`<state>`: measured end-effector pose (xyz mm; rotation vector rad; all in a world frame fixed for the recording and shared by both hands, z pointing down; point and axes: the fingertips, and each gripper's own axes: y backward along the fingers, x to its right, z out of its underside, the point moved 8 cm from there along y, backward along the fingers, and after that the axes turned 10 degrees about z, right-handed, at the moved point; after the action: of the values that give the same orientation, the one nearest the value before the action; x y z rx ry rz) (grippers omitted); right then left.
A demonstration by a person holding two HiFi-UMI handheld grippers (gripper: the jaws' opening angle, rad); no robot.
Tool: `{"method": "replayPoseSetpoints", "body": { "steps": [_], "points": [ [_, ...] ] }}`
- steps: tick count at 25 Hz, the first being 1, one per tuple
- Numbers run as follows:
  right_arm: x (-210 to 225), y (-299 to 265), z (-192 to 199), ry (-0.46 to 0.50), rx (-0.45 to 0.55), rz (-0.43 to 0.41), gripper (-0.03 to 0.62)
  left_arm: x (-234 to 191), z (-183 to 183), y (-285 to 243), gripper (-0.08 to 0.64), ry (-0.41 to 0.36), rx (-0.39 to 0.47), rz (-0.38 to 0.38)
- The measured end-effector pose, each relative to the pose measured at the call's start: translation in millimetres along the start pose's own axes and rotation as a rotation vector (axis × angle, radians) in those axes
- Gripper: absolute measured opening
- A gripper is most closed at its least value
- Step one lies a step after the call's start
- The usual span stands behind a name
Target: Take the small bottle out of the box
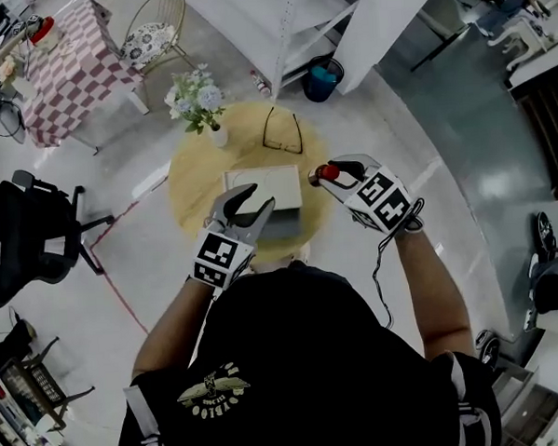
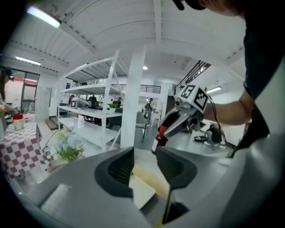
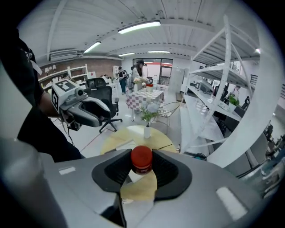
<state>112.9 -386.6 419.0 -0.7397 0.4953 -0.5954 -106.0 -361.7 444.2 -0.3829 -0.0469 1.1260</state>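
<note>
A small dark bottle with a red cap [image 3: 141,159] sits between the pads of my right gripper [image 3: 141,168], which is shut on it. In the head view this bottle [image 1: 329,171] hangs at the right gripper [image 1: 324,177], beside the right edge of the white box [image 1: 279,184] and above the round yellow table [image 1: 189,194]. My left gripper [image 1: 253,202] is over the box's near left part with its jaws open and nothing between them. The left gripper view looks past its open jaws [image 2: 144,167] at the right gripper [image 2: 178,119] and the bottle [image 2: 159,142].
A pair of glasses [image 1: 283,131] and a vase of flowers [image 1: 198,100] sit on the far part of the table. A black office chair [image 1: 28,235] is at the left, a checkered table [image 1: 70,70] at the far left, and a blue bin [image 1: 323,78] by white shelving.
</note>
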Motion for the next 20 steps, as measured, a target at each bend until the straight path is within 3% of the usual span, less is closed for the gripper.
{"method": "replayPoseSetpoints", "body": {
  "steps": [3, 10, 20],
  "points": [
    [-9.7, -2.9, -11.1, 0.079, 0.027, -0.048, 0.153, 4.9, -1.4, -12.5, 0.000, 0.002, 0.008, 0.006],
    [-20.8, 4.3, -35.8, 0.138, 0.131, -0.180, 0.153, 22.4, -0.6, -41.5, 0.000, 0.018, -0.024, 0.025],
    [-22.5, 30.3, -67.1, 0.260, 0.237, -0.331, 0.153, 26.3, -22.6, -74.3, 0.000, -0.059, -0.038, -0.070]
  ]
}}
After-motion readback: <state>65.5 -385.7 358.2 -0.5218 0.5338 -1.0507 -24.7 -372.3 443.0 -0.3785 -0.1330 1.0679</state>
